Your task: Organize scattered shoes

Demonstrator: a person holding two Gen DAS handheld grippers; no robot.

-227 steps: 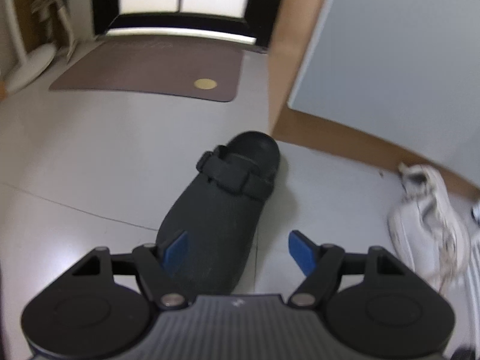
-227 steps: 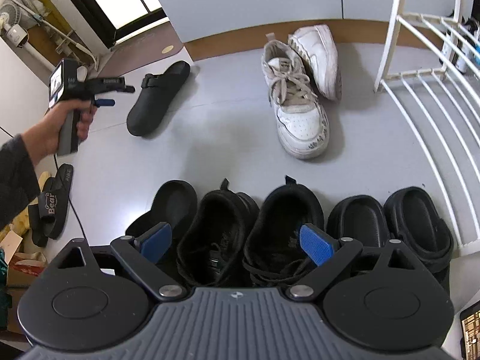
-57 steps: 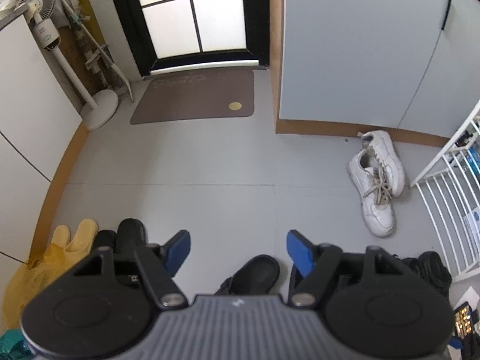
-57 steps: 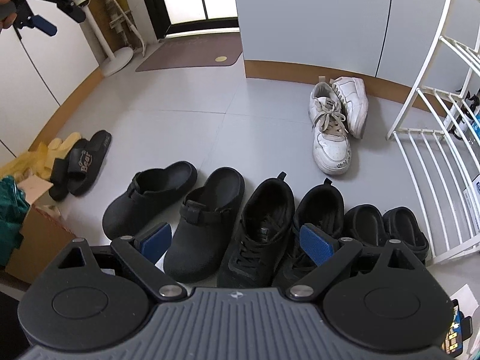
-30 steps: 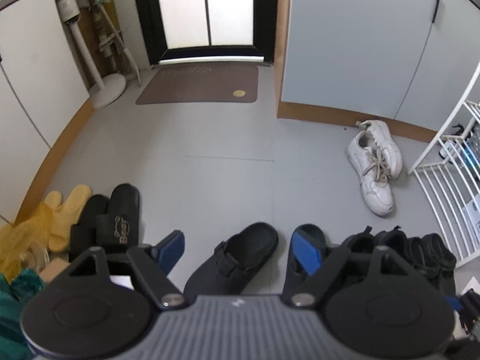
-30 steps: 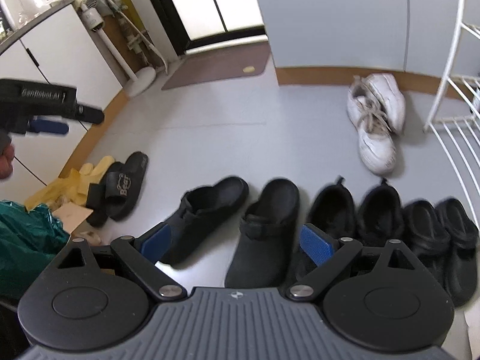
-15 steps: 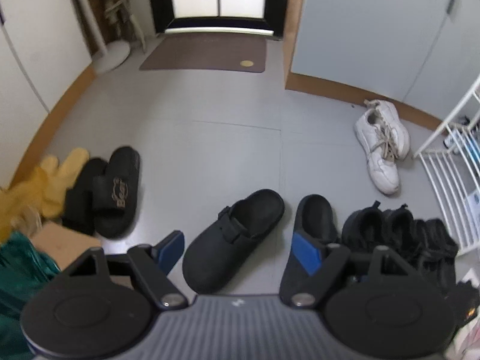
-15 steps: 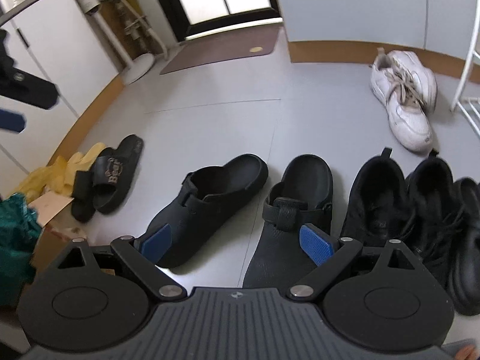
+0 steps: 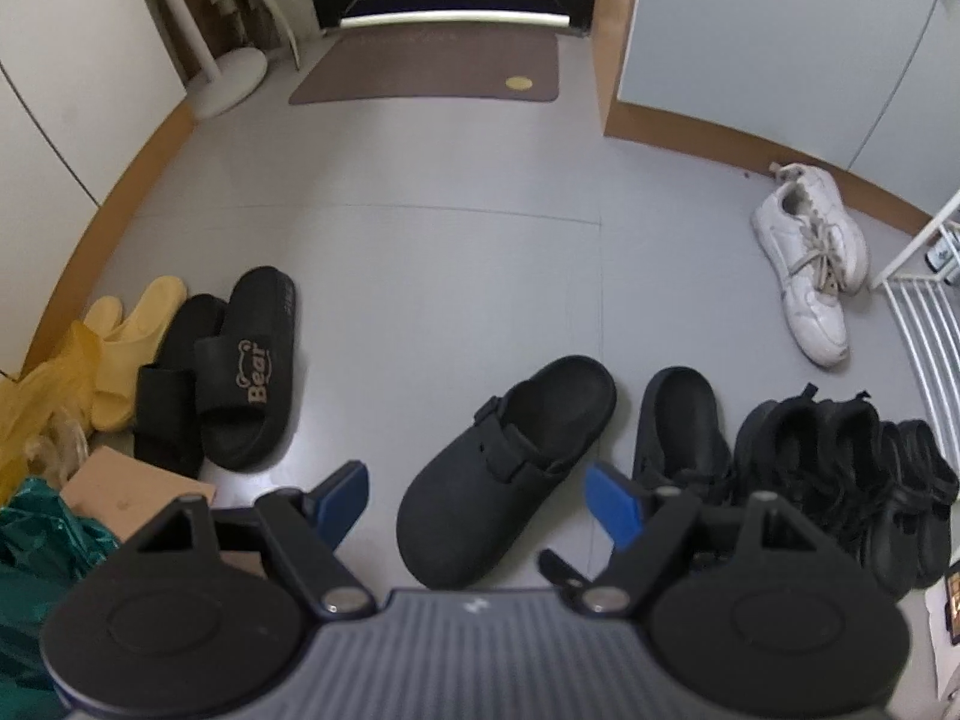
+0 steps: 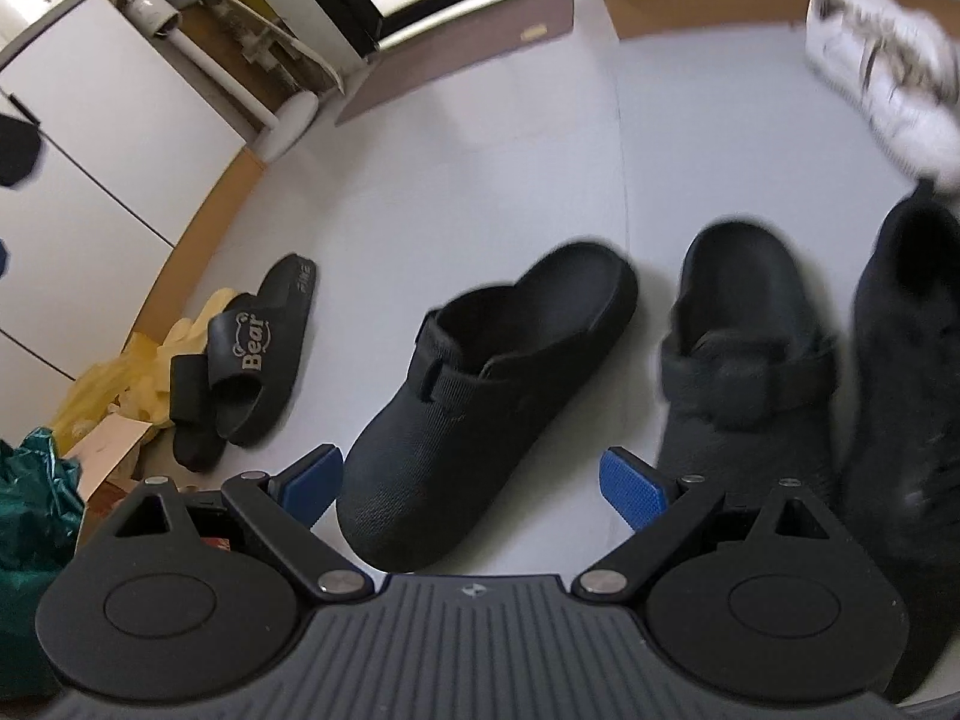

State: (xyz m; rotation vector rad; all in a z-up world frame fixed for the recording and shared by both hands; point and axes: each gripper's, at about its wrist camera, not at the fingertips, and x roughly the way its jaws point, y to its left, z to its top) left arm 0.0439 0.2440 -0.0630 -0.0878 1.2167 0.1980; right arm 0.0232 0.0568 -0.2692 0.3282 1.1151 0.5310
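We had the skewed black clog (image 10: 486,384) as the shoe that mattered: it lay on the grey floor (image 9: 456,276) at the left end of the row, toe toward us, heel away and swung to the right, so its long axis ran diagonal while its mate (image 10: 744,360) just beside it sat straight w/ the black sneakers (image 9: 828,468). In the right wrist view the clog's toe sat between the right gripper (image 10: 474,483) pads, nearer the left pad, nothing touching; jaws stood wide apart and empty. The left gripper (image 9: 480,501) framed the same clog from higher up, also spread wide and holding nothing, toe just ahead of the gap. We judged the right one nearer, its view much tighter on the shoe. Both pointed steeply down at the floor, the left more so. Our read: the next move needs the heel swung left, approx parallel to the mate. The white sneakers (image 9: 810,264) were well apart by the wall, near the white rack (image 9: 924,324); the Bear slides (image 9: 234,372) were off left beside yellow slippers (image 9: 126,336), not yet in the row.
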